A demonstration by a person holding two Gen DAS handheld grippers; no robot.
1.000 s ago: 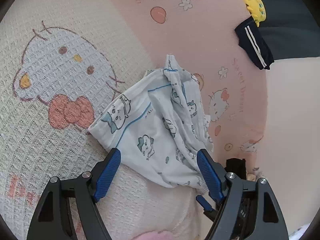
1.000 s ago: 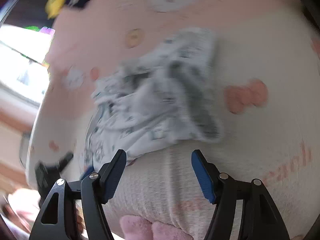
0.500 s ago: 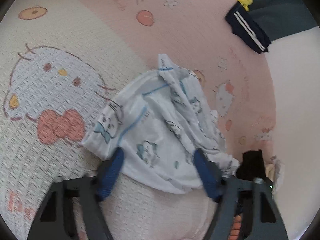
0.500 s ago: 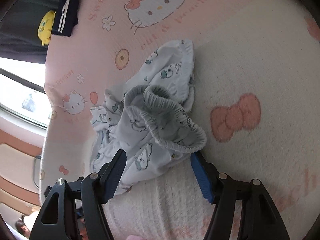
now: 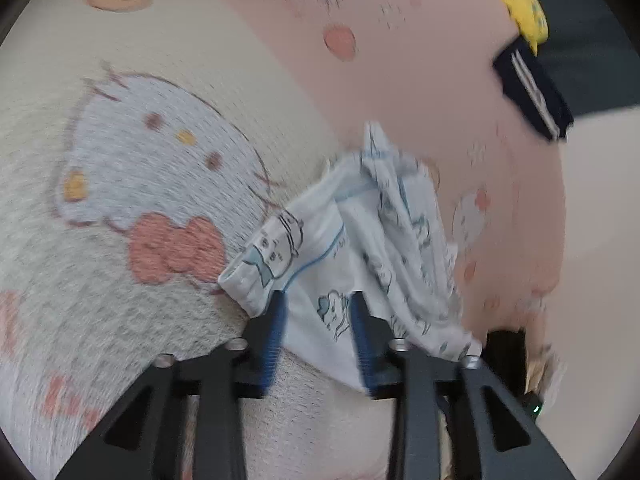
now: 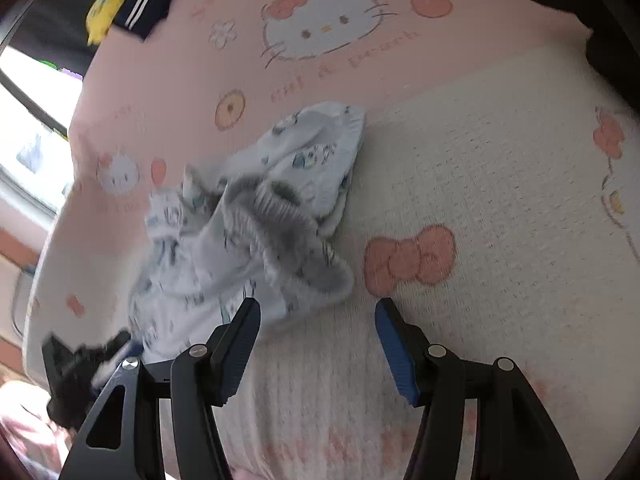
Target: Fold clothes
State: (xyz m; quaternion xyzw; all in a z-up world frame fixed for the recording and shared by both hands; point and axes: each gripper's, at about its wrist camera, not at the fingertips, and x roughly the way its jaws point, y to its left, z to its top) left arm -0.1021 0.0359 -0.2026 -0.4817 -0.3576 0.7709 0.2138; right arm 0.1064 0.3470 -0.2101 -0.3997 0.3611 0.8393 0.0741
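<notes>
A small white garment [image 5: 384, 232] with blue cartoon prints lies crumpled on a pink-and-cream cartoon-cat blanket [image 5: 160, 320]. My left gripper [image 5: 318, 312] has its blue-padded fingers drawn in on the garment's near hem, with cloth between them. In the right wrist view the same garment [image 6: 320, 160] shows its grey gathered waistband [image 6: 288, 216] opening toward me. My right gripper [image 6: 316, 320] stands open just short of that waistband, its left fingertip at the cloth's edge and nothing between the pads. Both views are blurred by motion.
A folded navy garment with white stripes [image 5: 532, 92] and a yellow soft toy [image 5: 524, 12] lie at the blanket's far edge. The blanket drops off to a pale floor [image 5: 600, 200] on the right. A bright window [image 6: 24, 140] is at left.
My left gripper's fingers have drawn much closer together over the garment's hem. The right gripper pulled back slightly, stayed open, and its view shifted so the garment sits further left.
</notes>
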